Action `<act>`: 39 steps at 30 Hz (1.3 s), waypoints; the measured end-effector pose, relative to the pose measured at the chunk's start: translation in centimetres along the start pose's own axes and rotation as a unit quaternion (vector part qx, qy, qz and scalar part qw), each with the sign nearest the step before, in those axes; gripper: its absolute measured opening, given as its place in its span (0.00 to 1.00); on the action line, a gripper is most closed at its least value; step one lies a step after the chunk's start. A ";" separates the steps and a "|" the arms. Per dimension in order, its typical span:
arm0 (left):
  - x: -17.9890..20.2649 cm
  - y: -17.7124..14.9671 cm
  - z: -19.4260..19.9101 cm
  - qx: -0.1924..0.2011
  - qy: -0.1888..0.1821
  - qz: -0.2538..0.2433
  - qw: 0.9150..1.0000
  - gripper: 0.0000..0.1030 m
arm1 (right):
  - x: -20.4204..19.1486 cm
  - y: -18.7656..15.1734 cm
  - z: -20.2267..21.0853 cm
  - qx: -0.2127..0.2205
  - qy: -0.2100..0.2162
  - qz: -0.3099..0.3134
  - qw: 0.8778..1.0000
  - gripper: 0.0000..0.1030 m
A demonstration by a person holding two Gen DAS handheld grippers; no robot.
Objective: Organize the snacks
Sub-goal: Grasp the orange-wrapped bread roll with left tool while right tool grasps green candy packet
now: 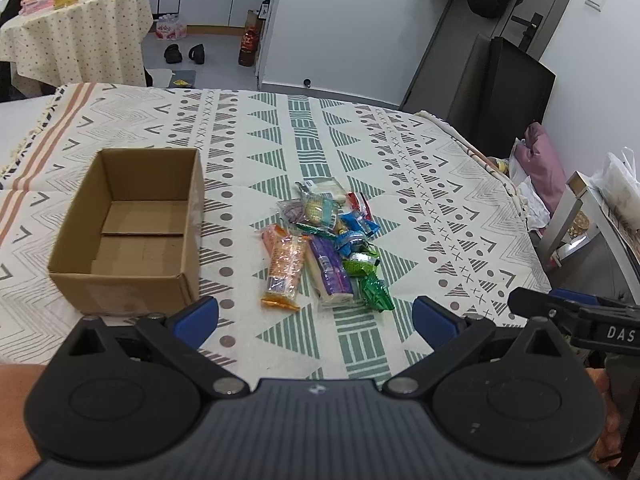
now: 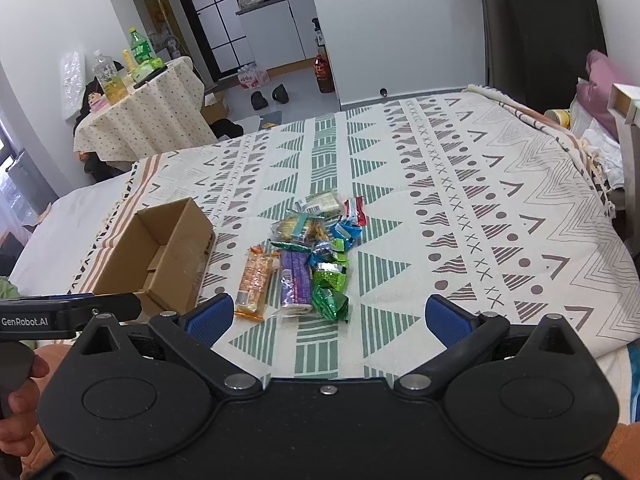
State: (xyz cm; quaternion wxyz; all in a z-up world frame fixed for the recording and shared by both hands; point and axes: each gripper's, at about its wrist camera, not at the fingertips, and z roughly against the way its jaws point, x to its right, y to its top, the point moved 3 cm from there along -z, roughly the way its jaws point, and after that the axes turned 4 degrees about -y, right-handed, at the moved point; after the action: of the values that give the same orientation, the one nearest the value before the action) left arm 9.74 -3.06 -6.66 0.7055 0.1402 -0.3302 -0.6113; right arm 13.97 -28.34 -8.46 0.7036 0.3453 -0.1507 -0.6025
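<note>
Your two grippers hover with jaws spread wide and empty over a patterned tablecloth (image 1: 360, 152).

Between the blue pads of your left gripper (image 1: 316, 316), low in the left wrist frame, only cloth shows; just above centre lies the heap of snacks (image 1: 324, 248), with the empty cardboard box (image 1: 132, 228) well apart at centre left. Your right gripper (image 2: 330, 318) gapes the same way at the bottom of the right wrist frame, the snack pile at centre, an orange packet (image 2: 254, 282) and a purple packet (image 2: 295, 282) nearest you, the box at lower left.
</note>
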 end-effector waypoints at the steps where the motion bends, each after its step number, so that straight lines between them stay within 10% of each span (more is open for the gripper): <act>1: 0.0 0.1 -0.4 -0.002 -0.002 0.002 1.000 1.00 | 0.2 0.1 -0.3 -0.002 0.001 -0.003 1.000 1.00; 18: -0.8 1.6 -7.5 -0.028 -0.007 0.014 0.999 0.85 | 2.0 0.3 -7.6 -0.049 0.051 -0.043 0.997 0.99; 31: -2.2 2.8 -14.9 -0.084 0.014 0.022 0.996 0.66 | 2.3 0.2 -14.6 -0.113 0.073 -0.074 0.988 0.69; 39: -2.9 2.5 -18.3 -0.099 0.025 0.022 0.995 0.58 | 2.0 -0.8 -17.6 -0.134 0.088 -0.062 0.985 0.67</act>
State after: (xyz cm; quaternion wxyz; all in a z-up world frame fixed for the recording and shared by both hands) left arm 23.23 -3.50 -19.56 0.7373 0.0772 -0.2536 -0.6214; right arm 24.93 -24.90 -22.03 0.7153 0.3078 0.0155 -0.6271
